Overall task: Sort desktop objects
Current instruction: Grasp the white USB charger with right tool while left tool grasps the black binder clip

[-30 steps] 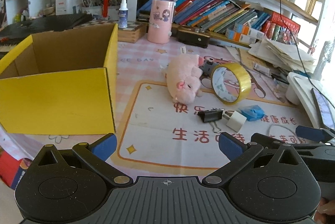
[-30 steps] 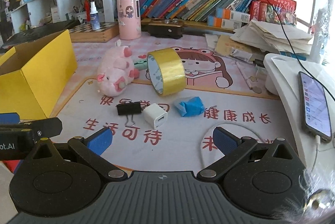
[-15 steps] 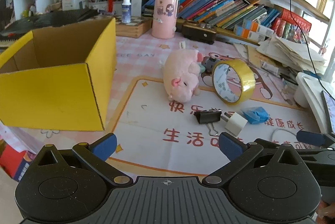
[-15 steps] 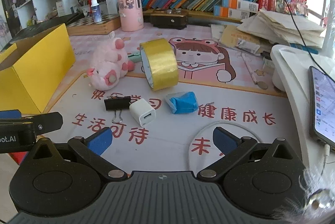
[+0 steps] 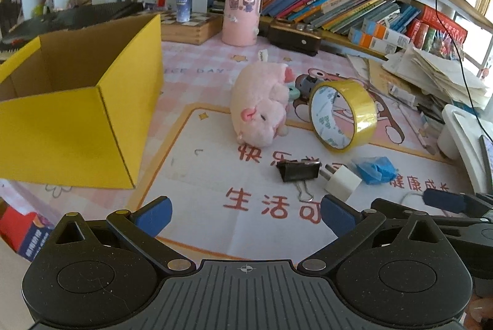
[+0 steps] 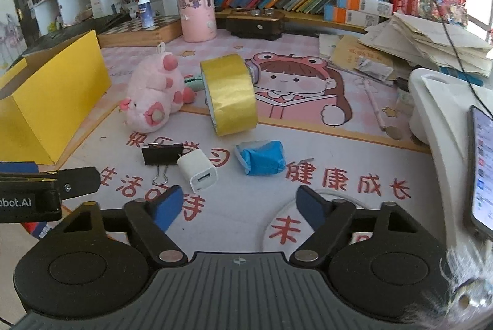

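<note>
1. The right gripper (image 6: 238, 202) has just been drawing its jaws inward; they stand partly apart with nothing between them, above the printed desk mat (image 6: 323, 145).
2. Its blue fingertips (image 6: 168, 203) touch no object; the white charger cube (image 6: 197, 169) lies just ahead of the left one, clear of it.
3. The left gripper (image 5: 245, 214) has its jaws spread wide and empty, hovering over the same mat near its front edge.
4. Its right fingertip sits just short of the charger cube, not touching it as far as the left wrist view shows.
5. The black binder clip (image 6: 162, 154) lies against the charger's left side, wire handles pointing toward the grippers.
6. A crumpled blue packet (image 6: 260, 157) rests just right of the charger.
7. Farther back, the yellow tape roll (image 6: 229, 97) stands on edge beside the pink plush pig (image 6: 152, 97), which lies on its side.
8. The open yellow cardboard box (image 5: 77, 120) stands at the left, well apart from the small items.
9. A pink cylindrical holder (image 5: 243, 11) stands at the back before the bookshelf.
</note>
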`<state>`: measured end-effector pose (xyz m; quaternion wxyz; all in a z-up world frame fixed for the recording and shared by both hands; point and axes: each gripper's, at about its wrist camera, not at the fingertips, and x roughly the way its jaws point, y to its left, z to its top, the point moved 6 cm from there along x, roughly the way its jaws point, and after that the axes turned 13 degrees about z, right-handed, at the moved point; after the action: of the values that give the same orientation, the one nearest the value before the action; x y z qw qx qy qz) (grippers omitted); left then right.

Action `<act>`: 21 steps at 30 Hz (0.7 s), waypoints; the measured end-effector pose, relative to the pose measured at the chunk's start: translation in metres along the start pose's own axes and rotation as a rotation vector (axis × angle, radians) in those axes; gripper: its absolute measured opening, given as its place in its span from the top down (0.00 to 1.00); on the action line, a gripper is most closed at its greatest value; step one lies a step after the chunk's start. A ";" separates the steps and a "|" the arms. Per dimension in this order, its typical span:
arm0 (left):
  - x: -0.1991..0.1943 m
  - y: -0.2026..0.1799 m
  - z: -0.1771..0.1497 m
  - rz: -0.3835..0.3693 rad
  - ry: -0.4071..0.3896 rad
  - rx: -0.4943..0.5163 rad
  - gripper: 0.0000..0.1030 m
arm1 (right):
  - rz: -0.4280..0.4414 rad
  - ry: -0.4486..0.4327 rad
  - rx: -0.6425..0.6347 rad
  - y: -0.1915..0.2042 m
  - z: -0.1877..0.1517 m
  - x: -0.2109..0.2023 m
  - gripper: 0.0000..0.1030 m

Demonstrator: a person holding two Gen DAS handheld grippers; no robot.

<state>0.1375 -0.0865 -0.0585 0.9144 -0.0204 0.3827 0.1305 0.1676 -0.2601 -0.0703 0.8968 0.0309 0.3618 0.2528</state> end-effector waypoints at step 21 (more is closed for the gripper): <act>0.006 0.011 0.006 0.038 0.002 -0.060 0.00 | 0.122 0.076 -0.193 0.022 0.010 0.055 0.69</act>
<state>0.1425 -0.0736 -0.0576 0.9104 -0.0408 0.3796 0.1593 0.1984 -0.2138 -0.0928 0.8642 -0.0434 0.3671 0.3414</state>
